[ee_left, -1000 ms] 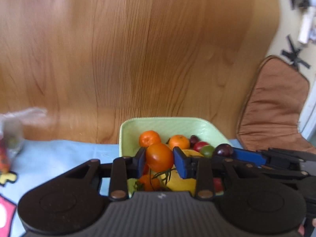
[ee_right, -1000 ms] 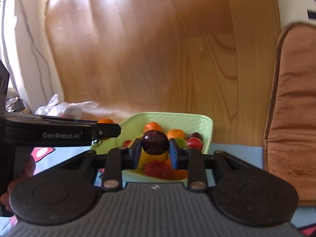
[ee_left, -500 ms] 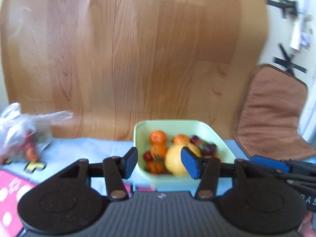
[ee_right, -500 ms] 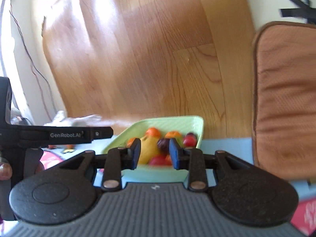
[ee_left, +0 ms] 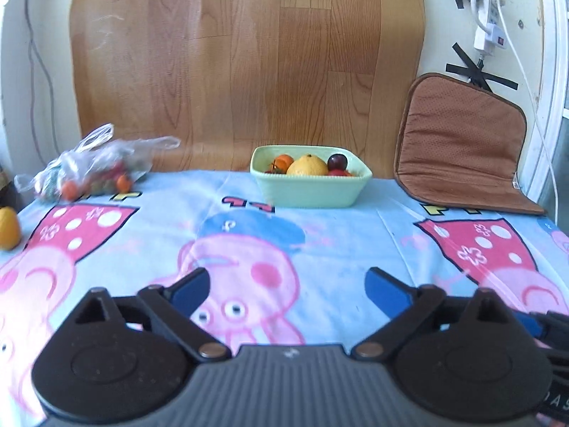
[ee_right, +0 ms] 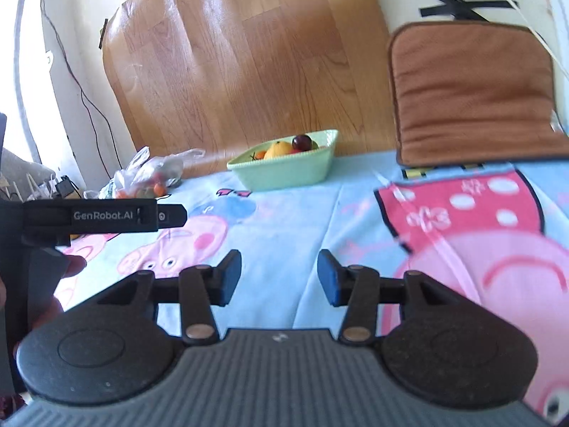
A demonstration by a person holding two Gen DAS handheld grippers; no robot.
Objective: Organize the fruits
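We cannot make out most of what lies in the bag (ee_left: 90,170) at the table's far left: through the crumpled plastic only a few orange and reddish blurs show, probably small fruit. The bowl's (ee_left: 309,186) wall hides the lower fruit; above its rim we see a tangerine (ee_left: 282,162), a lemon (ee_left: 307,166) and a dark plum (ee_left: 337,160).

The left view alone shows a yellow fruit (ee_left: 9,227) at the table's left edge, cut off by the frame. The right view alone shows the left gripper's body from the side, with part of a hand (ee_right: 46,284) around it.

The bowl sits at the far edge of the blanket (ee_left: 338,242), against the wood panel (ee_left: 249,64), with a brown cushion (ee_left: 458,146) to its right.

A second ago the left gripper (ee_left: 286,290) pinched a tangerine and the right gripper (ee_right: 279,277) a plum, both over the bowl. Now both are spread wide and empty, drawn well back over the near part of the table, and the plum lies in the bowl.
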